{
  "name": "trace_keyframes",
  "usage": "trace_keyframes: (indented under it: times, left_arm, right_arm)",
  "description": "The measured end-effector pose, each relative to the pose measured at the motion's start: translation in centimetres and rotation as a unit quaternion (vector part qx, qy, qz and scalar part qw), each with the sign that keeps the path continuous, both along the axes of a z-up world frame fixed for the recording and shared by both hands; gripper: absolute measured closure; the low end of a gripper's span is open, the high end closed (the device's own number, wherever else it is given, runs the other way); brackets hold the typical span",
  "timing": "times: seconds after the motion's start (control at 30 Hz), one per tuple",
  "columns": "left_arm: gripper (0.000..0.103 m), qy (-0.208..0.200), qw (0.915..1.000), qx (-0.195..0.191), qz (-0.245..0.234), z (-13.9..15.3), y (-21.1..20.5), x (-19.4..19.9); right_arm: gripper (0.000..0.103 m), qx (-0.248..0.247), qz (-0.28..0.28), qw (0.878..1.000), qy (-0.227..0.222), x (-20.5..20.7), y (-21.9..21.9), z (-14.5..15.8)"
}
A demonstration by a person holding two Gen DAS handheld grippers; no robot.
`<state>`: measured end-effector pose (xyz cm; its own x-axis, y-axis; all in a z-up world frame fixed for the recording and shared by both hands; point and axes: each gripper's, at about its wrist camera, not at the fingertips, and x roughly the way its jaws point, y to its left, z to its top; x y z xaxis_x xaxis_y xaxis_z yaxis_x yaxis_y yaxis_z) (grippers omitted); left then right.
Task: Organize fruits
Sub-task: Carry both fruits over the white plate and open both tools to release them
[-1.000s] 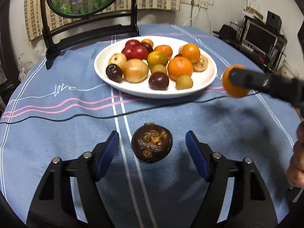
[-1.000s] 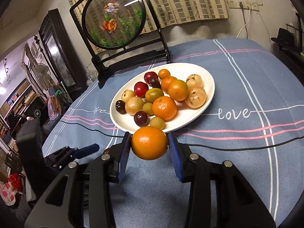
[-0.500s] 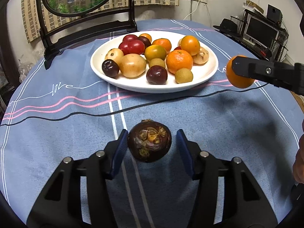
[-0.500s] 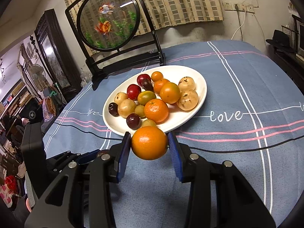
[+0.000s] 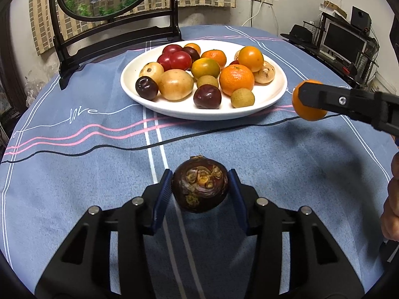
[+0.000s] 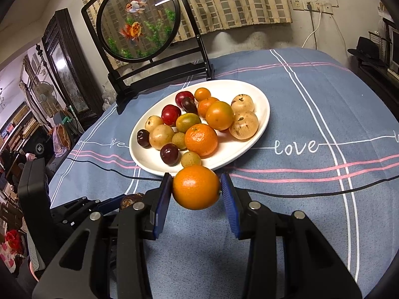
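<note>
Left wrist view first: left gripper (image 5: 200,183) with blue pads pressed on both flanks of a dark mangosteen (image 5: 200,184), jaws just closed in onto it, fruit low over the blue tablecloth (image 5: 74,164) toward the near edge, well short of the white plate (image 5: 274,94) piled with fruit at the cloth's middle. Likely a hard, thick rind there, firm and fairly heavy for its size, round enough to roll out of a loose pinch; best taken across the widest girth, as now, with the scarred crown facing up and clear of the pads. Off to the right edge, the right gripper (image 5: 308,102) side-on, clamped on an orange (image 5: 303,114), raised beside the plate's right rim; a hand (image 5: 391,199) at the frame border. Right wrist view next: right gripper (image 6: 196,188) squeezing the orange (image 6: 196,186) at its equator, skin smooth and a little slick, flesh soft enough to bruise under a hard clench, hanging just before the plate's (image 6: 259,134) near rim. Shown only here: the gap between orange and rim, and the free spot on the plate's right. Shown only in the left view: the mangosteen's whole grip; here just a sliver of it (image 6: 129,200) behind the left finger.
</note>
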<state>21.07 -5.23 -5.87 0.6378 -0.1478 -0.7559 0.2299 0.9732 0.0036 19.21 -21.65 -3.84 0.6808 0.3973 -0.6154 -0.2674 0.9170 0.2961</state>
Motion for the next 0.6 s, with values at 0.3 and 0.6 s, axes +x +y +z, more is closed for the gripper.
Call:
trace_keyframes:
  times: [0.3, 0.6]
  left_arm:
    - [0.057, -0.01, 0.9999, -0.013, 0.005, 0.6, 0.7, -0.7]
    - [0.057, -0.038, 0.9981, -0.041, 0.026, 2.4, 2.4, -2.2]
  right_arm:
    - [0.062, -0.005, 0.007, 1.0, 0.009, 0.2, 0.5, -0.4]
    - [0.062, -0.019, 0.028, 0.999, -0.002, -0.5, 1.8, -0.2]
